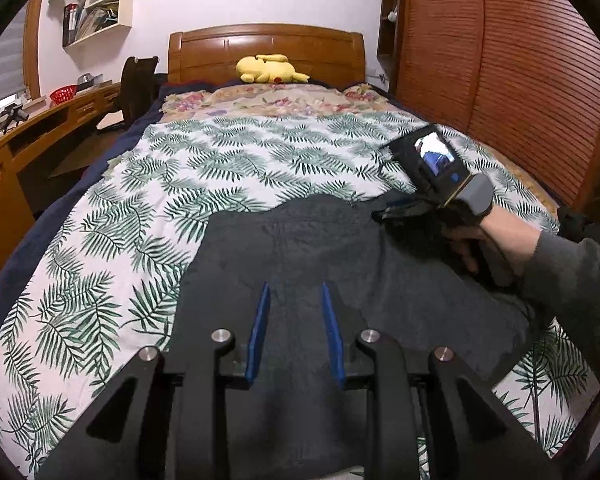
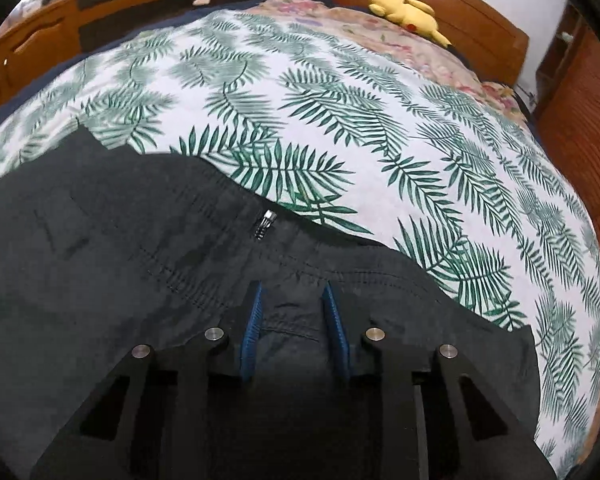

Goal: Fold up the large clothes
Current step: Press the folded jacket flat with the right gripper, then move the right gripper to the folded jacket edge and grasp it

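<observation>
Dark trousers flat on leaf-print bedspread, waistband at 12 o'clock. My right gripper nearer waistband, jaws parted, astride its edge. My left gripper parted, empty, above mid-cloth.

A dark charcoal-grey fabric garment with a silver metal zip pull lies on a white bedspread printed with green fern leaves — beyond it, a beige floral quilt, a bright yellow plush toy and a glossy orange-brown wooden headboard. Blue finger pads — black frames.
</observation>
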A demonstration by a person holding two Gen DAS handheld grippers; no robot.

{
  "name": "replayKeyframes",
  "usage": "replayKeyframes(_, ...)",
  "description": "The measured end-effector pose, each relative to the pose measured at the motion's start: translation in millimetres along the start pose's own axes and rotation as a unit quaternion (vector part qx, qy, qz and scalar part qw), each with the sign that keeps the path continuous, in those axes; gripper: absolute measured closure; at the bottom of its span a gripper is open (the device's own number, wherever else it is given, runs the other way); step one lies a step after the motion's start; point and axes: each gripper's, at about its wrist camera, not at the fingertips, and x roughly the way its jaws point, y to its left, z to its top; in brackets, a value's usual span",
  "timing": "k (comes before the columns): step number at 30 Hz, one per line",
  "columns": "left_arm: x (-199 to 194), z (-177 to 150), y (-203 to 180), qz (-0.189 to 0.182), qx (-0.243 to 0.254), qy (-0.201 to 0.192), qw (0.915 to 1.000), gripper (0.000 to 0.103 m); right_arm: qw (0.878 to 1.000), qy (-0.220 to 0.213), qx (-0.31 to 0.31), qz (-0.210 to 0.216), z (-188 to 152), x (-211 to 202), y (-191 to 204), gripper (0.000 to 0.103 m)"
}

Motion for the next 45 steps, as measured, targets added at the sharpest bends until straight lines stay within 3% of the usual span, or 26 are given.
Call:
replayKeyframes(8, -8.9, 0.6, -11.4, -0.009, 0.005, -0.012, 0.9999, 0.079, 0.999, -0.038, -0.005, 0.008, -50.0, -83.2, -2.5, 0.070)
replayKeyframes(15, -11.6, -0.6, -19.5, -0.022, 0.004, -0.012, 0.9997, 0.079, 0.998, -0.051, 0.025, 0.021, -114.8, -150.0, -7.9, 0.044)
replayKeyframes(19, -13.0, -5.7, -30.6, -0.035, 0.010, -0.006, 0.9993, 0.079, 0.998, -0.041, 0.039, 0.003, -157.6, -169.9, -17.7, 0.042)
replayKeyframes(29, -9.6, -36.8, -80.4, -0.063, 0.056, 0.027, 0.9960, 0.079, 0.988, 0.002, 0.150, -0.025, -239.4, -180.1, -77.3, 0.042)
replayKeyframes(32, -6.8, -47.1, -93.7, -0.074, 0.063, 0.038, 0.9945, 0.079, 0.982, 0.011, 0.190, -0.007, -258.2, -179.5, -91.3, 0.041)
replayKeyframes(38, 12.8, -63.2, -104.9, -0.086, 0.050, 0.077, 0.9920, 0.079, 0.977, 0.013, 0.213, -0.001, -268.9, -184.3, -95.5, 0.041)
replayKeyframes(45, 26.7, -68.7, -108.3, -0.078, 0.059, 0.090, 0.9912, 0.078, 0.976, 0.019, 0.216, 0.004, -278.0, -169.8, -92.4, 0.037)
